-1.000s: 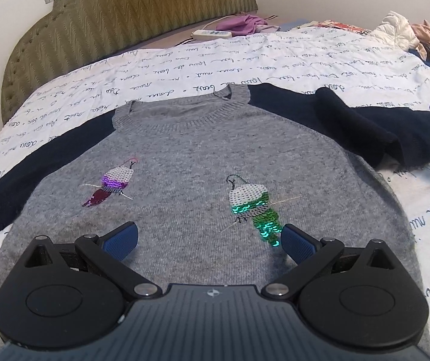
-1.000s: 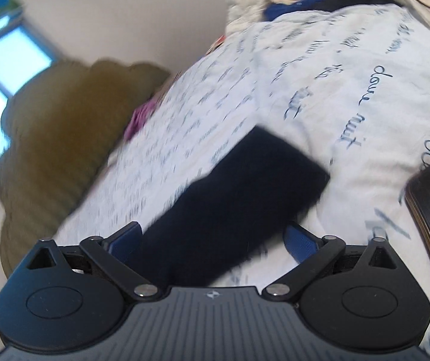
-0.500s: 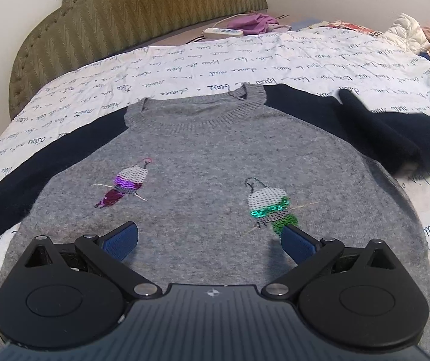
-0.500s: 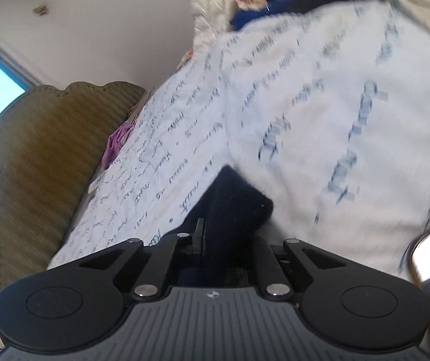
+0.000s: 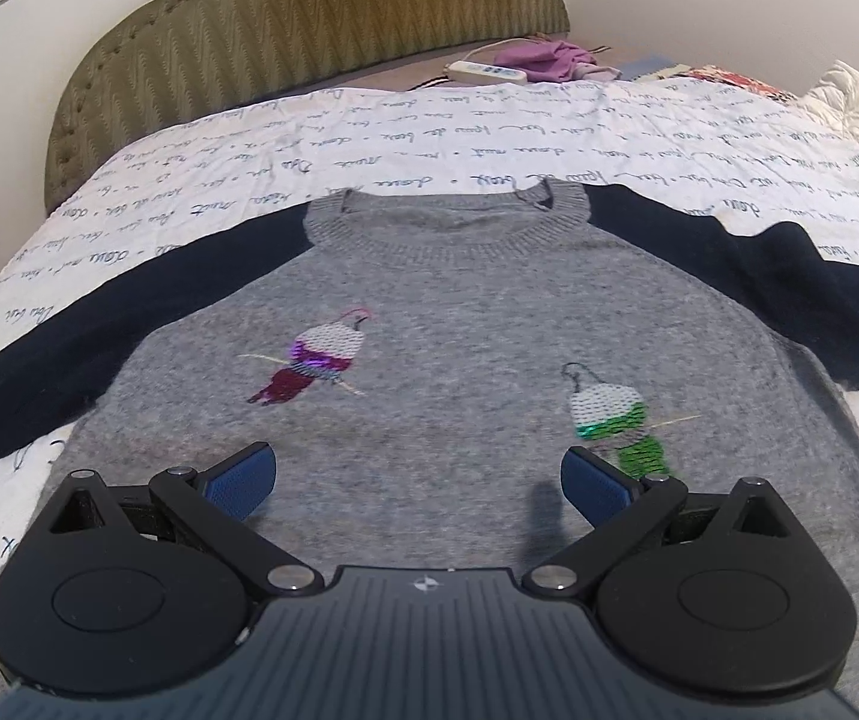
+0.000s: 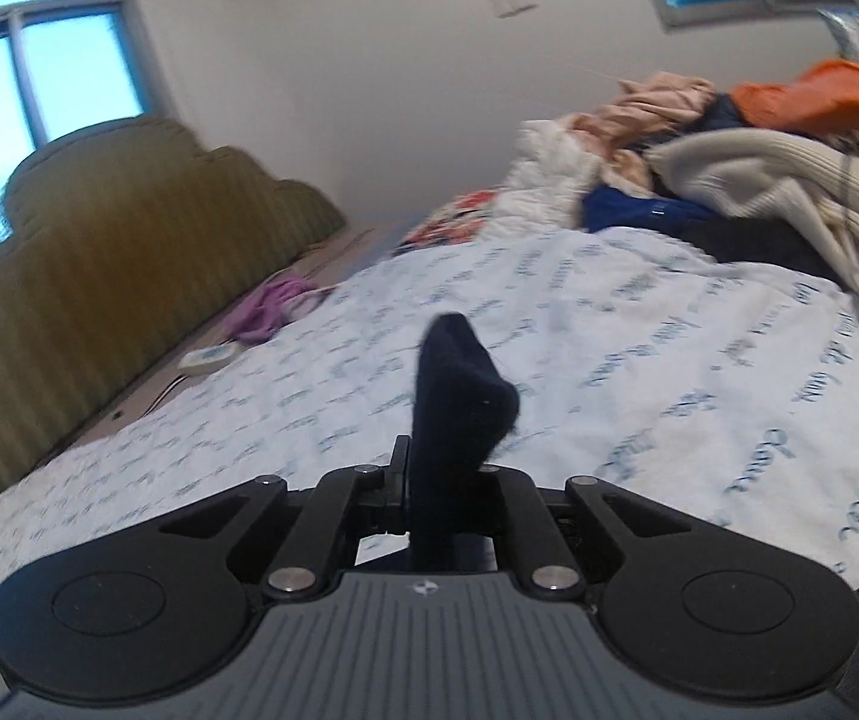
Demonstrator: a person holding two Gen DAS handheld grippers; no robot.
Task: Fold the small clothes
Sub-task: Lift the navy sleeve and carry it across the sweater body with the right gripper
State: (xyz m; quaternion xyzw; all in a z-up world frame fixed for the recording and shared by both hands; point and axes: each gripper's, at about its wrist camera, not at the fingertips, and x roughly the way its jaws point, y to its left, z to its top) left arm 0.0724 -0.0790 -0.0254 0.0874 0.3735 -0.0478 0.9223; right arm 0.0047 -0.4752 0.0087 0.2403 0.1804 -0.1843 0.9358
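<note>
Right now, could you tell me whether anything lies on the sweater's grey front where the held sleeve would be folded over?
Nothing visible does. The grey front lies bare; the left gripper hovers open above its hem. The right gripper is shut on the sleeve.

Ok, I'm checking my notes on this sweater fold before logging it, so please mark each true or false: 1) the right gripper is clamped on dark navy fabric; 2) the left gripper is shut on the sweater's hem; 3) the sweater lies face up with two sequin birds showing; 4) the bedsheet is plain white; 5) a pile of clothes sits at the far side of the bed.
1) True: the right gripper is shut on the navy sleeve end.
2) False: the left gripper is open above the grey sweater, holding nothing.
3) True: purple bird, green bird.
4) False: the bedsheet carries handwritten script.
5) True: clothes pile.
</note>
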